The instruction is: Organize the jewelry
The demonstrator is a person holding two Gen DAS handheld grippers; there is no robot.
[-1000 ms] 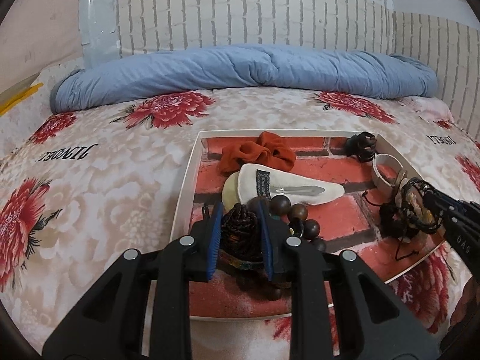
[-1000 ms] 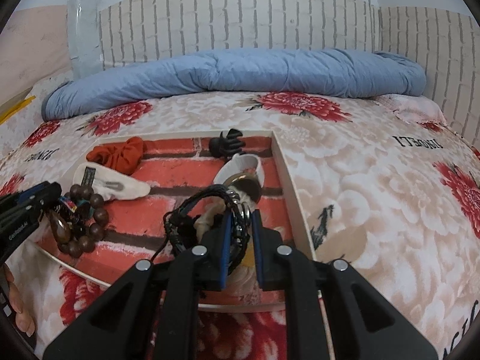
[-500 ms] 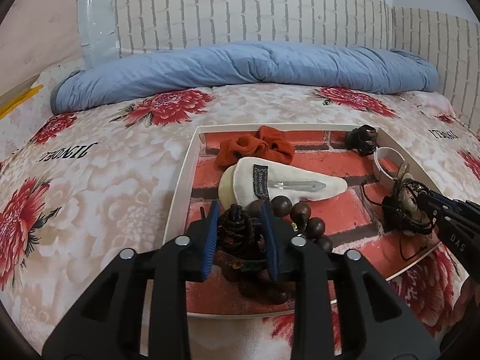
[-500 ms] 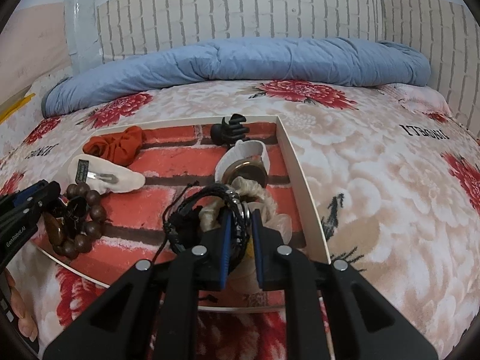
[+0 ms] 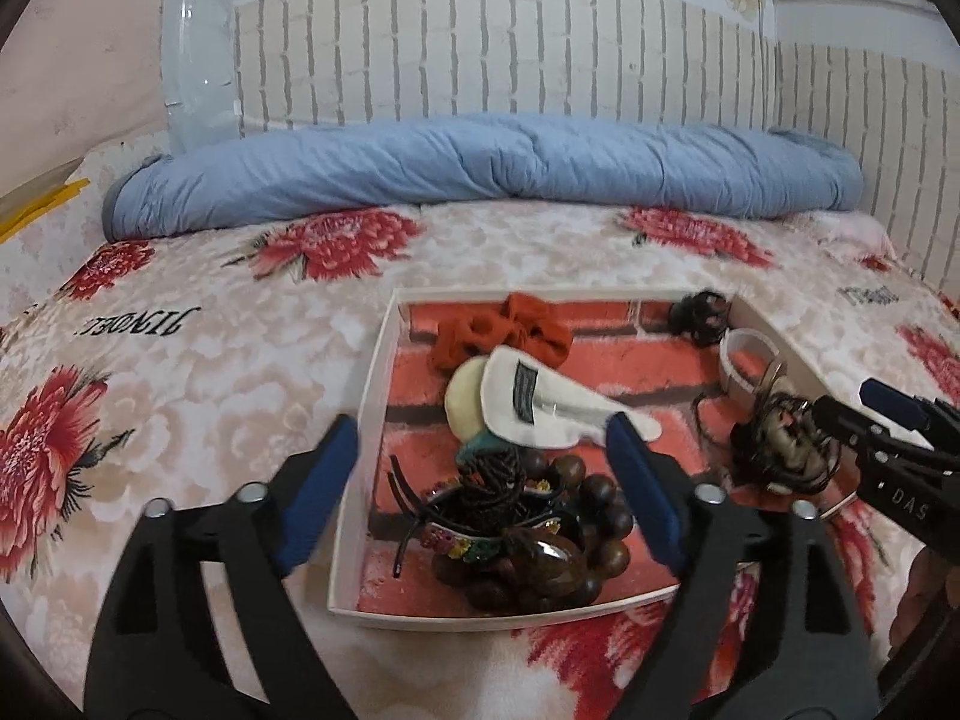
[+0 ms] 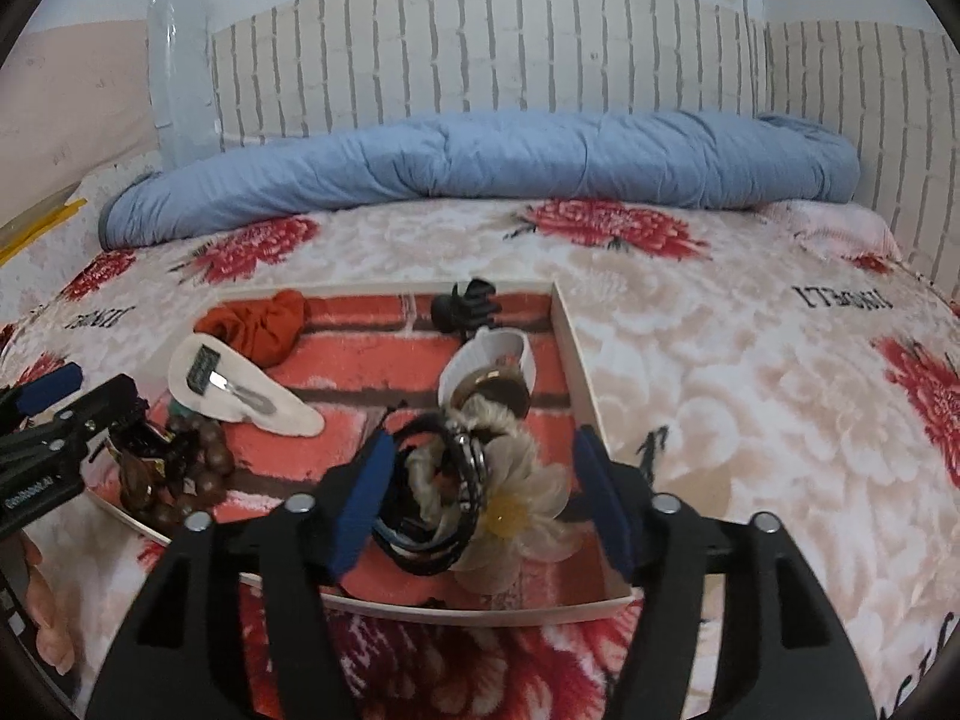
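Both grippers have just been opening since a second ago: left gripper [image 5: 483,468] was clamped on the wooden bead bracelet pile [image 5: 528,534], now its fingers [image 5: 639,492] stand wide apart, pile loose between them, no pad touching. Right gripper [image 6: 480,498] was clamped on the black cord bracelets [image 6: 438,492]; its fingers [image 6: 360,504] are now spread too, cords and a cream fabric flower [image 6: 516,510] lying between them, left pad close beside the cords, contact unclear.

All items sit in the tray [image 5: 366,420], brick-print bottom, white rim. Bead pile at tray's near-left corner, cord bundle at near-right. Counted in tray: one orange scrunchie [image 5: 498,330] at far-left, one black claw clip [image 6: 465,309] at far edge, one white pouch with a metal hair clip [image 5: 540,402] mid-left, one round cream piece [image 5: 468,396] tucked under it, one white-strap watch [image 6: 492,369] just behind the cords.

Tray rests on a bed with floral blanket [image 6: 750,390]. Rolled blue quilt [image 5: 480,168] lies well behind the tray, against the brick-pattern wall. Fingertips of the person's hand [image 6: 48,618] show at lower left of the right view.
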